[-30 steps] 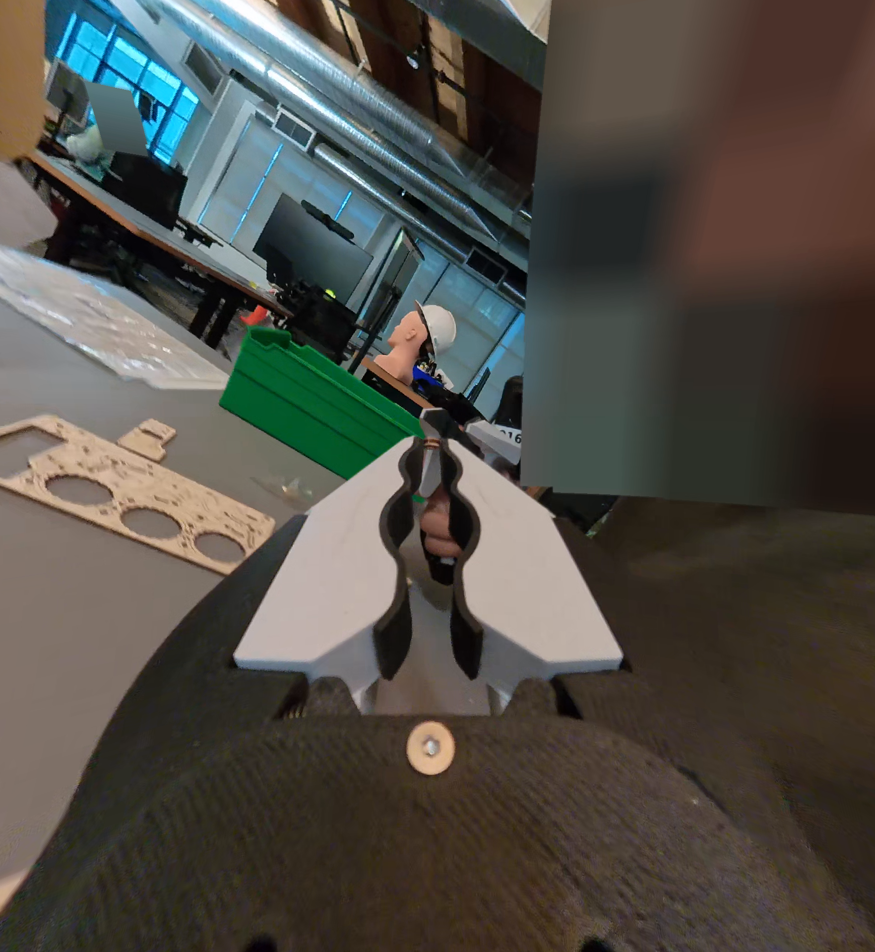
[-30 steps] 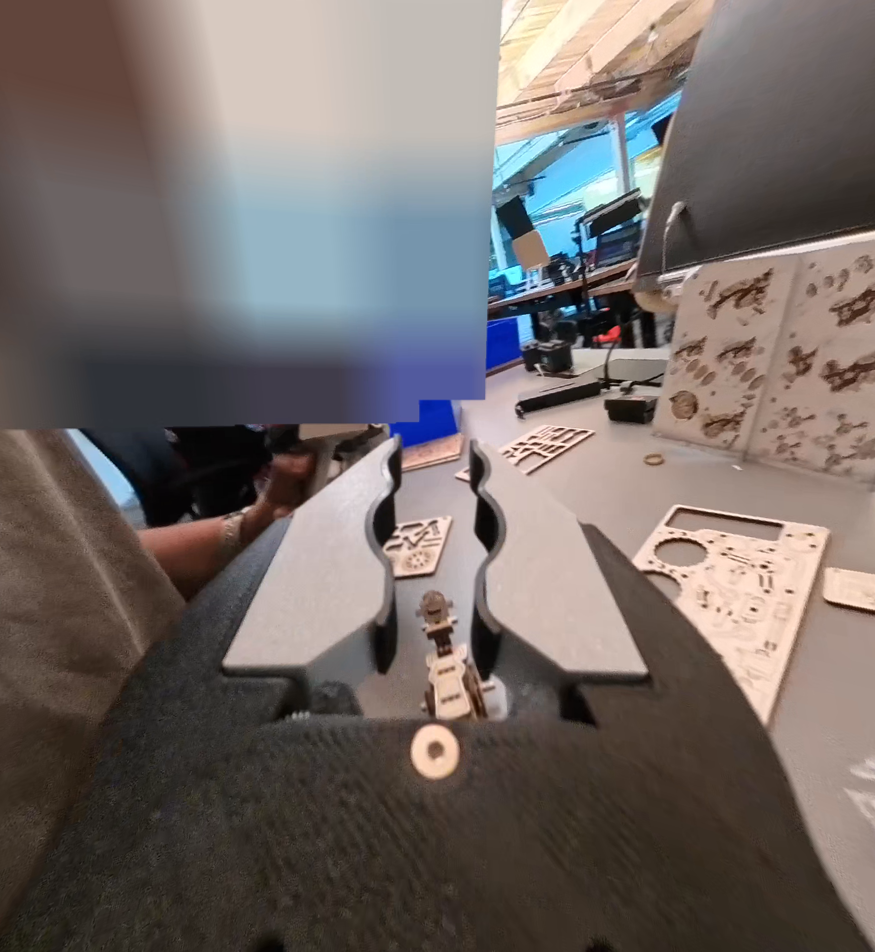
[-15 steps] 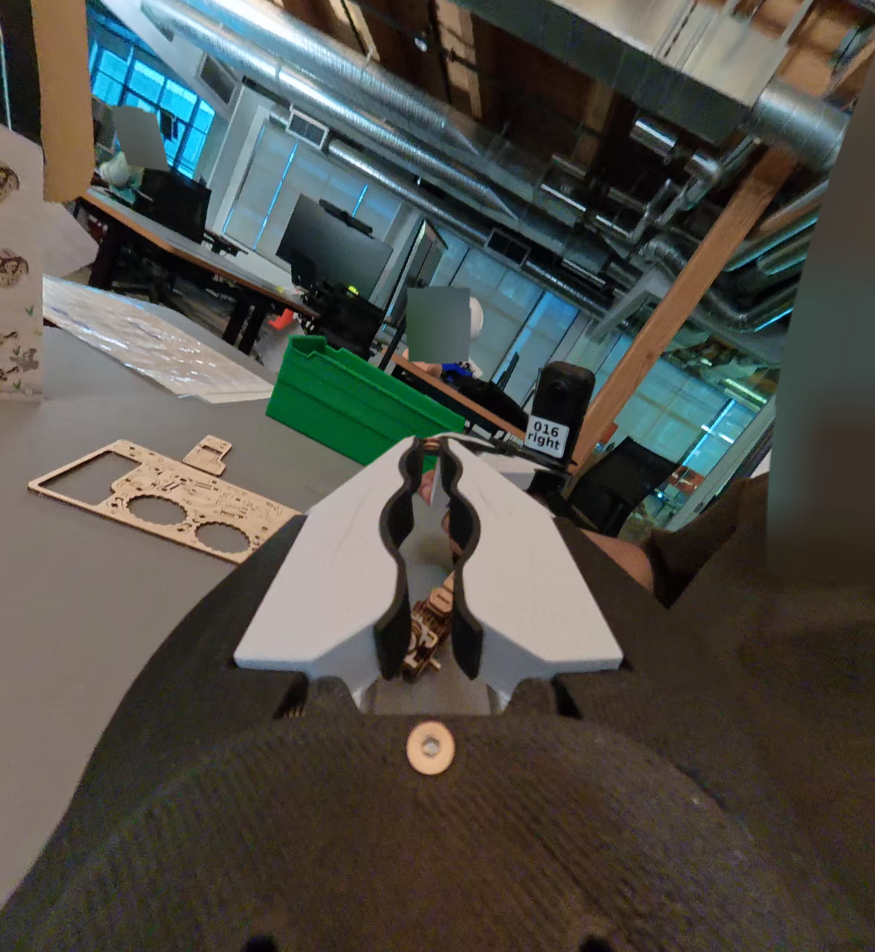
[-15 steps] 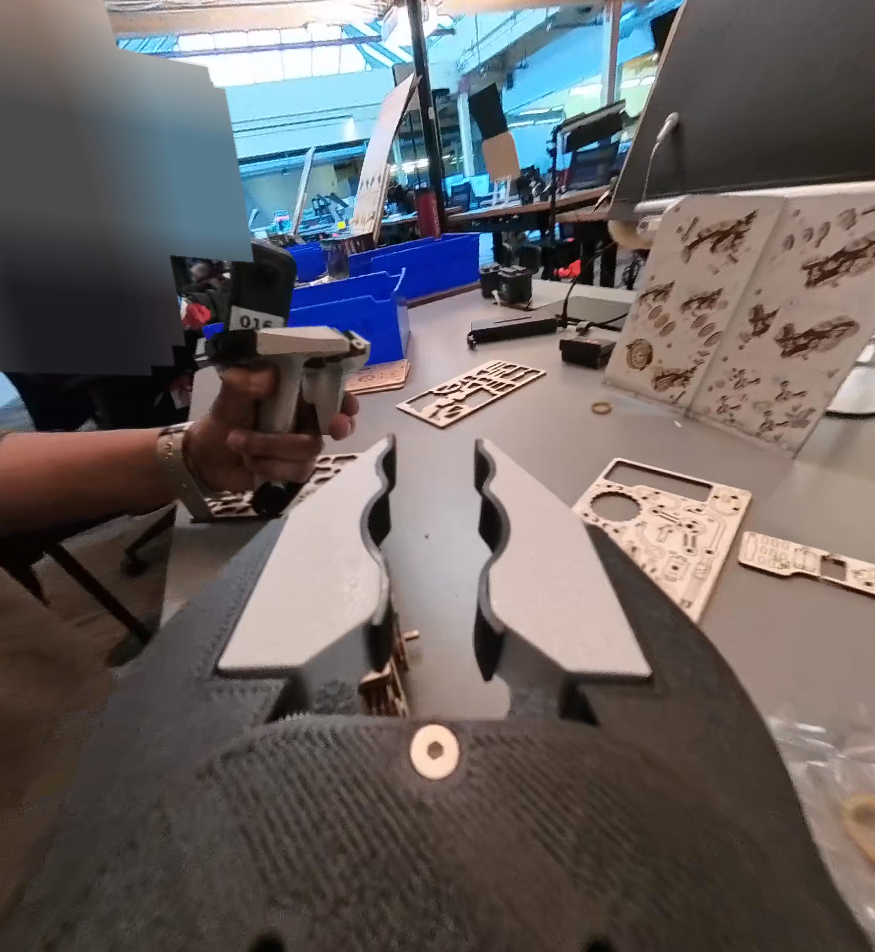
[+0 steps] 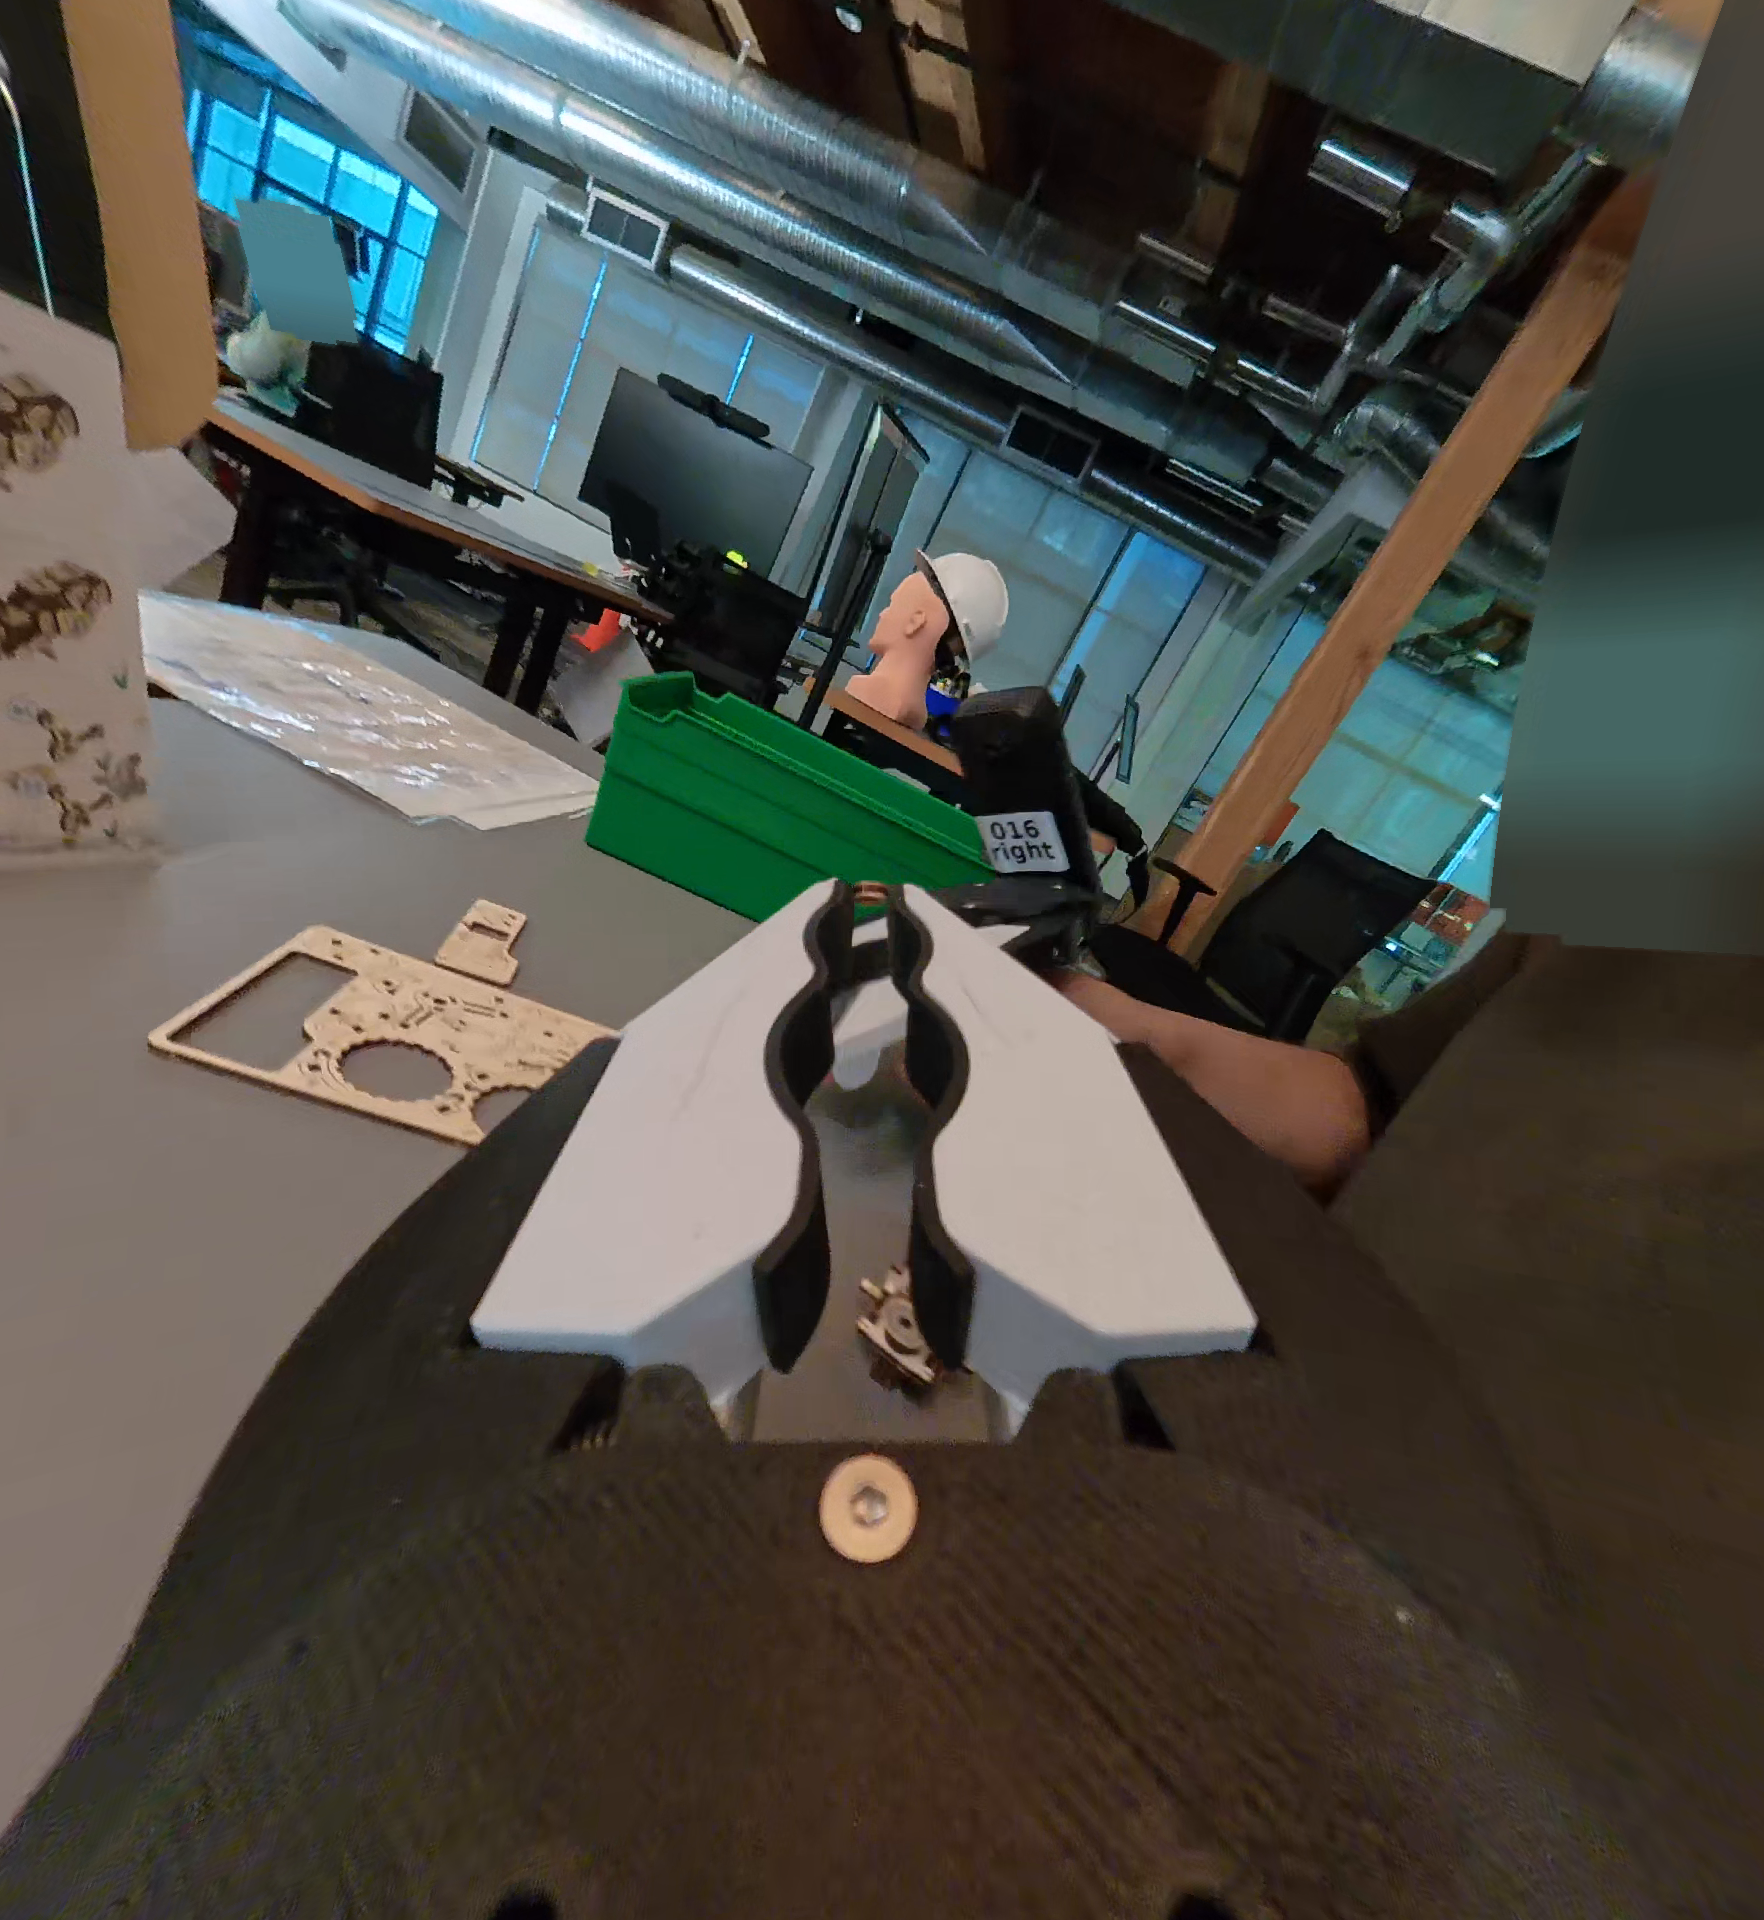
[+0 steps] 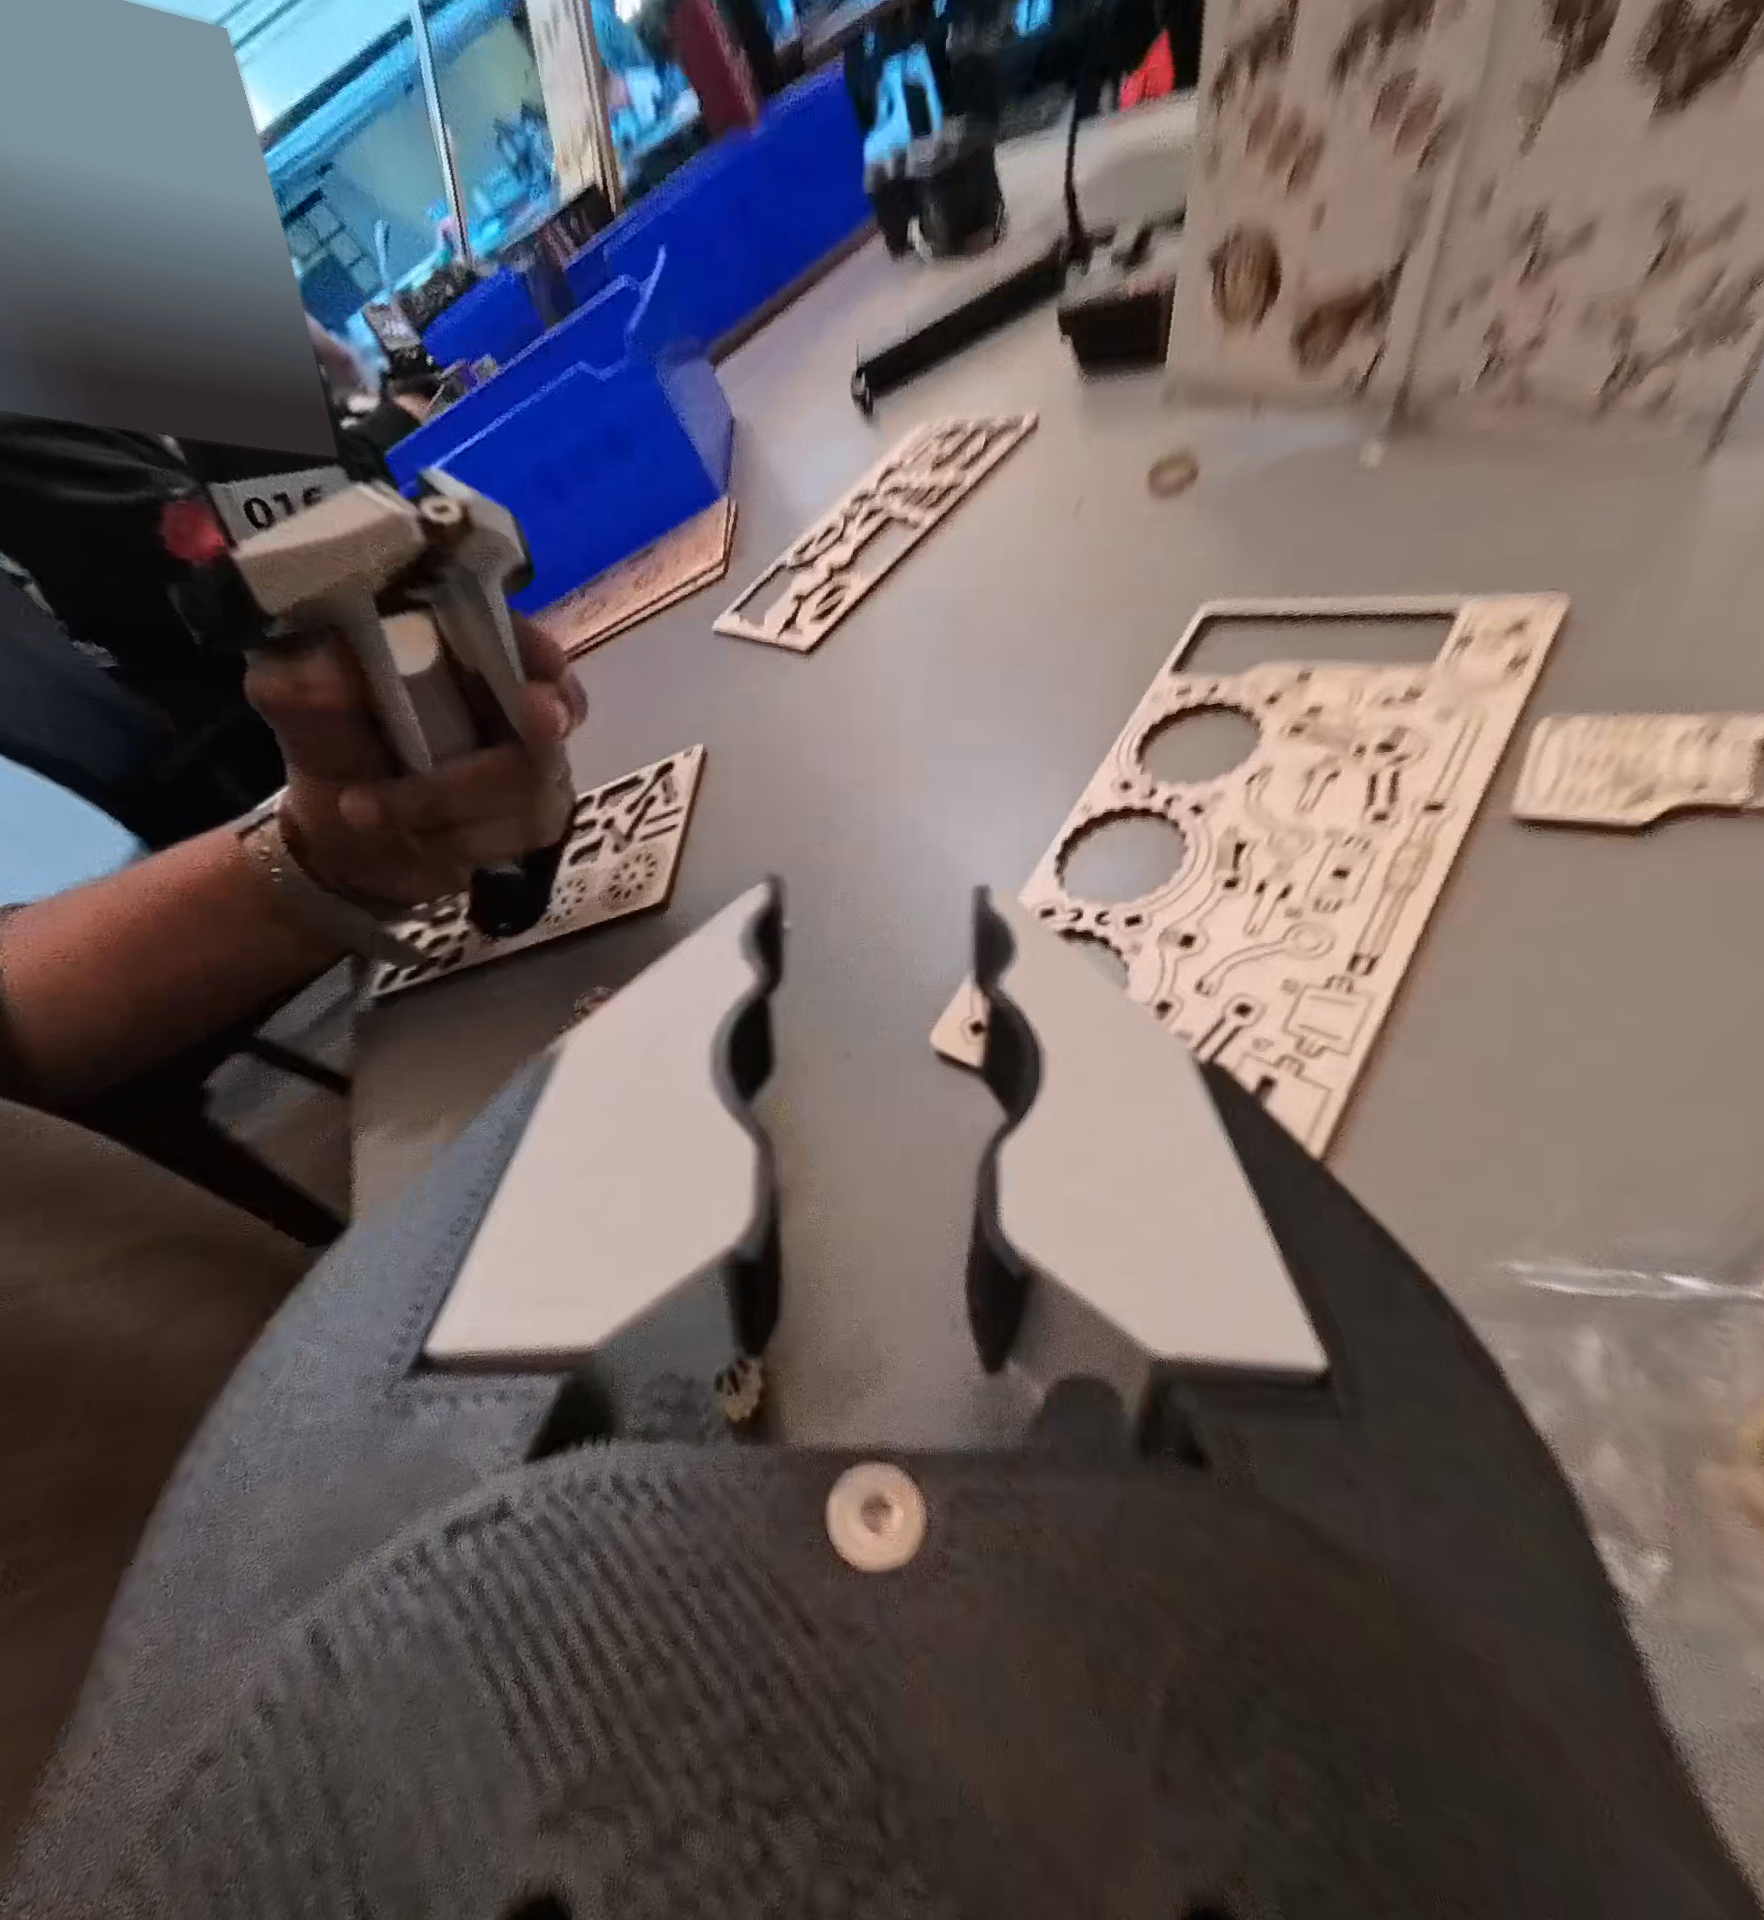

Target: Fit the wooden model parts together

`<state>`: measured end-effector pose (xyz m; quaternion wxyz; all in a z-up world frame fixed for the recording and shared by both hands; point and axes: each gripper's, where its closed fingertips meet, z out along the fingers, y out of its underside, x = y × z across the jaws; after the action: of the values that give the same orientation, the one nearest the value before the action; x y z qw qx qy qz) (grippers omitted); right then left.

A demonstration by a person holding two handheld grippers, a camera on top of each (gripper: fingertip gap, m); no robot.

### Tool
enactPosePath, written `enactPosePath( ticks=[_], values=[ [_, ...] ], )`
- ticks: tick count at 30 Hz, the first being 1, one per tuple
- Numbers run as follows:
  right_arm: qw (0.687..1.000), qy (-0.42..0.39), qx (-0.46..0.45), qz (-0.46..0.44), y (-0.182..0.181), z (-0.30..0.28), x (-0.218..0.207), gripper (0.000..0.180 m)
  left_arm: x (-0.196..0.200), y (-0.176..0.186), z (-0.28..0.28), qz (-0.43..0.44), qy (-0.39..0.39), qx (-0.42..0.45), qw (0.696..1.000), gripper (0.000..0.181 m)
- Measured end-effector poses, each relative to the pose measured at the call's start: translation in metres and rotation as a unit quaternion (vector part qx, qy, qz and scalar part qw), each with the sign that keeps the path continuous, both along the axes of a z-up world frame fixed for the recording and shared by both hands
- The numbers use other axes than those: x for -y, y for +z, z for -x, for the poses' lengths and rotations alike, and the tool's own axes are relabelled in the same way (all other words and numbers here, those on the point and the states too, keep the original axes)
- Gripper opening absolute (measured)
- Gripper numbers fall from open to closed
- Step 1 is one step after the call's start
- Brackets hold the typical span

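My left gripper (image 5: 867, 902) is shut on a small brown wooden part (image 5: 865, 891) at its tips. It also shows far left in the right wrist view (image 6: 442, 530), held up in a hand. A small wooden assembly (image 5: 899, 1330) shows low between the left fingers. My right gripper (image 6: 876, 914) is open and empty, tilted down over the grey table (image 6: 857, 727). A small wooden gear piece (image 6: 738, 1392) peeks out at the base of its left finger. A laser-cut wooden sheet (image 6: 1273, 883) lies just right of the right fingertips and also shows in the left wrist view (image 5: 379, 1029).
More cut wooden sheets (image 6: 878, 530) (image 6: 629, 852) and a wooden strip (image 6: 1667, 769) lie on the table. Blue bins (image 6: 587, 468) stand at the back left, a green bin (image 5: 753, 810) beyond the left gripper. A plastic bag (image 6: 1688, 1403) lies at right. A printed booklet (image 6: 1480, 208) stands behind. The grippers' ends are close to 11 cm from one another.
My right gripper has opened wider and tipped down towards the table. The two grippers have drawn apart. The wooden model that sat between the right fingers now shows only at the left finger's base.
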<state>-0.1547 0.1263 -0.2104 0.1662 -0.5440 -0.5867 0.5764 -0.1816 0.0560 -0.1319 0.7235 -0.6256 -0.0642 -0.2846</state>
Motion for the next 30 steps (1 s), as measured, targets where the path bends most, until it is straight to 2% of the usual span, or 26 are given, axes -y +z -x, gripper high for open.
enactPosePath(
  ticks=[2,6,9,14,23,30],
  values=[
    [0.998,0.030,0.044,0.026,-0.007,0.004,0.005,0.054,-0.007,0.001,0.006,-0.003,0.001,0.002,1.000,0.003],
    [0.991,0.078,0.067,0.085,-0.001,0.006,0.016,0.064,-0.013,0.000,0.011,-0.002,0.009,-0.002,1.000,0.003],
    [0.994,0.078,0.040,0.073,0.004,0.003,0.015,0.055,-0.011,-0.001,0.007,-0.001,0.013,-0.019,1.000,0.003],
    [0.994,0.095,0.020,-0.046,0.002,-0.006,0.021,0.046,-0.009,-0.003,0.002,0.004,0.007,-0.018,1.000,0.003],
    [0.964,0.122,0.009,-0.236,0.002,-0.022,0.051,0.037,0.009,-0.008,0.009,0.011,0.033,-0.021,0.999,0.003],
    [0.964,0.135,-0.018,-0.231,0.002,-0.025,0.063,0.025,0.026,-0.010,0.011,0.013,0.044,0.002,0.999,0.003]
  ],
)
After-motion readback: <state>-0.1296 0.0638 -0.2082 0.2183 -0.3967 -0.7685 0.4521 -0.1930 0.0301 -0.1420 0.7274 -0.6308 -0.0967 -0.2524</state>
